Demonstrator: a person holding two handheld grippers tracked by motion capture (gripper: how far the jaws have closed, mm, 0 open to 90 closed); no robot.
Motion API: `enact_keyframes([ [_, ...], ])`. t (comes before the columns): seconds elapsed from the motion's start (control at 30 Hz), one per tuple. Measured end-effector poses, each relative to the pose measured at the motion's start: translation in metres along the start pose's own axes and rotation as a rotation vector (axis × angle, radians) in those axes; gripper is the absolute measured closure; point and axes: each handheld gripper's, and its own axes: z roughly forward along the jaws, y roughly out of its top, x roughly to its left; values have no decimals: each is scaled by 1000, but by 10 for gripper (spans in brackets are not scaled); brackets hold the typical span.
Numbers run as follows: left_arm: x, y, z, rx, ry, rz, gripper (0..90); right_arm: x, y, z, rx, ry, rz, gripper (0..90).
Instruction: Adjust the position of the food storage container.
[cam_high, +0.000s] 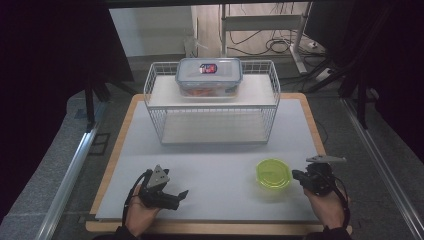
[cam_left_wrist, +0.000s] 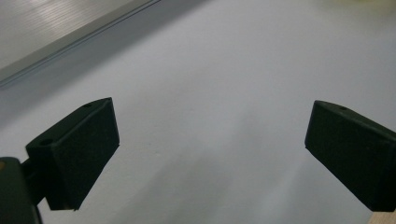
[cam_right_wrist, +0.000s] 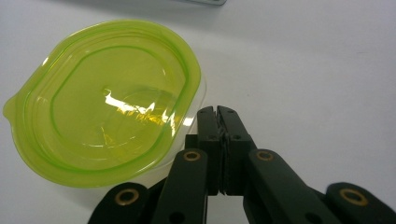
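Green-lidded tub (cam_right_wrist: 105, 100) sits upper left of the right gripper (cam_right_wrist: 217, 112), whose jaws are pressed together empty, just beside its rim.

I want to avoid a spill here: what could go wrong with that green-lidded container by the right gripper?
The right gripper is shut, jaws pressed together right beside the green lid; a nudge could probably slide the light container across the smooth white table. The left gripper is open and far off, so nothing braces it.
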Motion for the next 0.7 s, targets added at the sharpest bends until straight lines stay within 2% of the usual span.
enact_keyframes([
  [0.03, 0, 0, 0, 0, 0, 0, 27, 2, 0, 0, 1, -13, -12, 887],
  [0.17, 0, 0, 0, 1, 0, 0, 27, 5, 2, -3, -16, -9, -18, 886],
  [0.37, 0, 0, 1, 5, -1, 5, 27, 6, 2, -1, -13, -5, -17, 887],
  [0.7, 0, 0, 1, 5, 2, 4, 27, 17, 4, 5, 2, 26, -40, 888],
])
